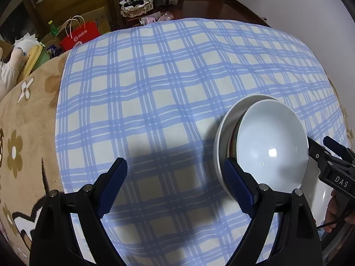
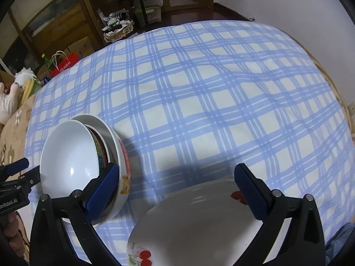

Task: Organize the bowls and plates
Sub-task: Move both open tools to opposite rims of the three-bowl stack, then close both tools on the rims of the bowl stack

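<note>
The left gripper (image 1: 175, 186) hangs with its jaws spread wide, gripping nothing. The right gripper (image 2: 177, 195) is likewise spread and empty, above a cherry-patterned plate (image 2: 195, 228). Between them, nested bowls (image 2: 88, 166) sit on the blue checked cloth (image 1: 155, 88).

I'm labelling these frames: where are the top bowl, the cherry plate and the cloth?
top bowl (image 2: 68, 159): right wrist view, inner wall
cherry plate (image 2: 195, 226): right wrist view, bare centre
cloth (image 1: 155, 88): left wrist view, open middle
</note>
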Available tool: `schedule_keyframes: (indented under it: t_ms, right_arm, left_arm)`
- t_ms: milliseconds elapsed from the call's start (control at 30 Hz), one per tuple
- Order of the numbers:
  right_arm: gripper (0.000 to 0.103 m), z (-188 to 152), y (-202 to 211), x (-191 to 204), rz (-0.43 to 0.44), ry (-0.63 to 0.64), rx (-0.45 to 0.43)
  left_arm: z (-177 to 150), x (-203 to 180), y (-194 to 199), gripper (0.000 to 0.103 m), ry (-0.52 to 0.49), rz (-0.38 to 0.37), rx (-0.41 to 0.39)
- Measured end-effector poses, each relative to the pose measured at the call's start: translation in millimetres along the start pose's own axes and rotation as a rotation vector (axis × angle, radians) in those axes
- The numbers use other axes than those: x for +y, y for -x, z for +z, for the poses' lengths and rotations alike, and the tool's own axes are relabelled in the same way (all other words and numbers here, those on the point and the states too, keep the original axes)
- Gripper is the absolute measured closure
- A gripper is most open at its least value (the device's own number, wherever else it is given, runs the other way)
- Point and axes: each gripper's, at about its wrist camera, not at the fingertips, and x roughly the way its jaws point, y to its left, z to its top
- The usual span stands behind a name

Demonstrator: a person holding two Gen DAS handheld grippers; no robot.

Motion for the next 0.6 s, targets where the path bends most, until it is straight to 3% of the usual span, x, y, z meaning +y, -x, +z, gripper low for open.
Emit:
schedule_keyframes:
  t_ms: [200, 433, 500, 600]
  right_arm:
    - [0.0, -1.1, 1.1, -2.5, 0.025, -0.027, -0.003]
    - [0.002, -1.8, 3.6, -1.2, 0.033, -0.021, -0.013]
    - [0.006, -2.3, 5.1, 0.5, 0.039, -0.009, -0.014]
    - [0.033, -3.0, 7.2, 5.0, 0.091, 0.018, -0.024]
  left_arm:
    - [-0.7, -1.2, 0.0, 0.017, -0.022, 0.001, -0.002]
    - [-1.9, -7.0, 2.0, 0.042, -0.04, -0.05, -0.005]
    - [-1.6, -7.8, 2.3, 0.048, -0.038, -0.068, -0.004]
    - [-0.9, -7.9, 2.3, 0.062, -0.029, -0.118, 0.001]
